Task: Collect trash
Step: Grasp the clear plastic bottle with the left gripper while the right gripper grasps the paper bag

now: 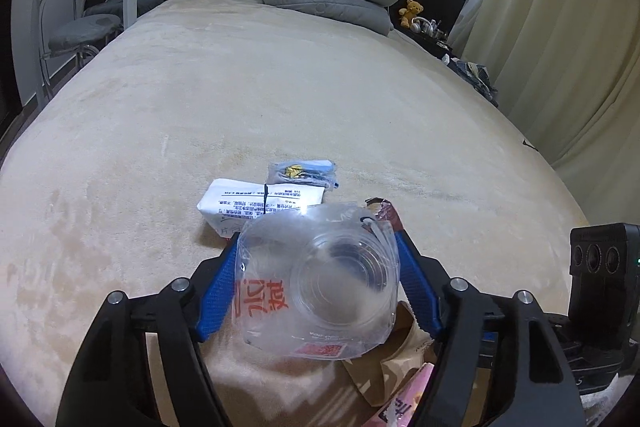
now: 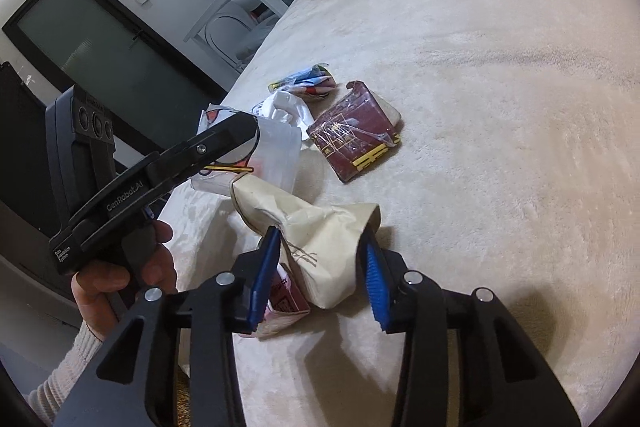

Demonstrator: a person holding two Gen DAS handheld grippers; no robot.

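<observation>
The left gripper (image 1: 316, 279) pinches a clear crinkled plastic bag with red printed characters (image 1: 320, 291) between its blue ribbed fingers (image 1: 218, 295), the bag bulging up and filling the gap between them. The right gripper (image 2: 320, 267) is spread wide around a crumpled beige paper bag (image 2: 316, 227) that lies on the cream plush bed cover (image 2: 500, 107); whether either finger pad actually touches the paper cannot be told, and the jaws are plainly not closed on it. Tucked just inside its left finger is a pink printed wrapper (image 2: 286, 297), partly under the paper.

The step in hand looks like gathering the paper bag. To do it well, the right gripper should close on the thick folded waist of the paper directly between its fingers, not on the loose flap ahead, so the bag does not slip out as it lifts. Squeezing slowly lets the paper crease rather than spring aside, and the soft cover will give, so the fingers can press down a little first.

Ahead of the right gripper and slightly to its left lies a dark red flat carton with yellow markings wrapped in cellophane (image 2: 354, 131), and beyond it a small colourful foil packet (image 2: 304, 81). Ahead of the left gripper, a white printed packet (image 1: 260, 203) waits too. The left grip should stay firm while the right works.
</observation>
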